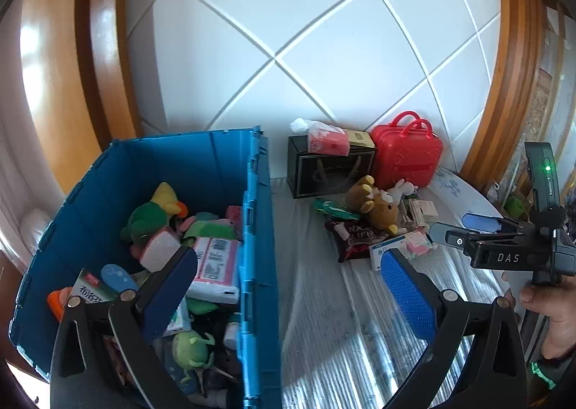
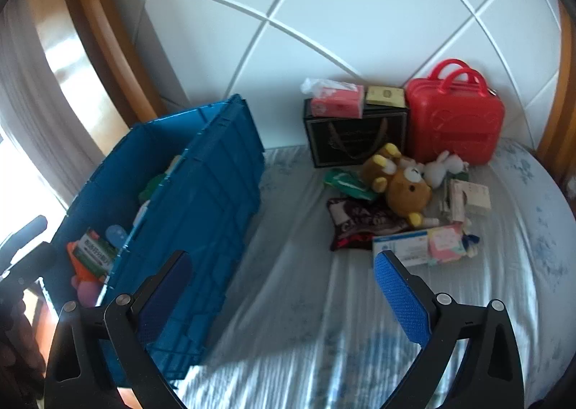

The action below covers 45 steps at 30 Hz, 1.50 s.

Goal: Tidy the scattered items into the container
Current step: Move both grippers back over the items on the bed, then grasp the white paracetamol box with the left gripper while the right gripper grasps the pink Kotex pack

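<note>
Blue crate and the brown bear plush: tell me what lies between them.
Only bare striped bedsheet separates the blue crate from the brown bear plush; both wrist views show it.

The blue crate (image 1: 257, 229) is showing hard moulded plastic, ribbed outside and faintly shiny. The bed cover (image 2: 306, 283) is looking like thin, silky cloth, catching light along fine ridges. The brown bear (image 2: 406, 189) and the white rabbit (image 2: 444, 164) are showing soft, matt plush. The red case (image 2: 453, 121) is gleaming as smooth, glossy plastic. The black box (image 2: 356, 142) is appearing as matt card with gold print. The wooden frame (image 1: 104, 49) is shining under varnish. The left tool (image 1: 288, 283) and the right tool (image 2: 284, 286) are wearing blue dimpled pads (image 2: 399, 294) on matt black plastic arms.
</note>
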Each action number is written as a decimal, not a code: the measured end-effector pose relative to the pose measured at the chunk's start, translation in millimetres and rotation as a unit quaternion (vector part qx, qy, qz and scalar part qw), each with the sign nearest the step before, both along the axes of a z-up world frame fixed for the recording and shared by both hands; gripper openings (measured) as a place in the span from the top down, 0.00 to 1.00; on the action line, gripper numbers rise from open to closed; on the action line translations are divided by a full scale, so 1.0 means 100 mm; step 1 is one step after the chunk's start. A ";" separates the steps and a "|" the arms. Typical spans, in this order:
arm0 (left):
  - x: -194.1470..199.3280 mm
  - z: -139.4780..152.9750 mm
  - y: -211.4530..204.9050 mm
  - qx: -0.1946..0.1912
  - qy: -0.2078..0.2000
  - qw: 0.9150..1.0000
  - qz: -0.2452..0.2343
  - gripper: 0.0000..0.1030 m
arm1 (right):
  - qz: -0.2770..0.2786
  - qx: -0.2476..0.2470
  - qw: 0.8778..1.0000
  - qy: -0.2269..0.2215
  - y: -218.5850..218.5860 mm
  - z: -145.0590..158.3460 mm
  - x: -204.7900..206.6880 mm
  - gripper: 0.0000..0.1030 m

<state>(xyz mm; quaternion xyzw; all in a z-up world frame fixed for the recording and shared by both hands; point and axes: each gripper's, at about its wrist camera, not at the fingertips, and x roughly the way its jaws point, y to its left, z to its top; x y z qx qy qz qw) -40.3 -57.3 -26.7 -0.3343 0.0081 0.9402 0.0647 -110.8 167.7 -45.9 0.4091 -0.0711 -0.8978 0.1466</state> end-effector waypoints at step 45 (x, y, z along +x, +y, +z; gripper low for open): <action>-2.17 -3.78 3.20 -0.327 -0.033 0.875 -0.354 0.00 | -0.082 0.015 0.986 -0.142 2.63 -2.72 -1.38 0.01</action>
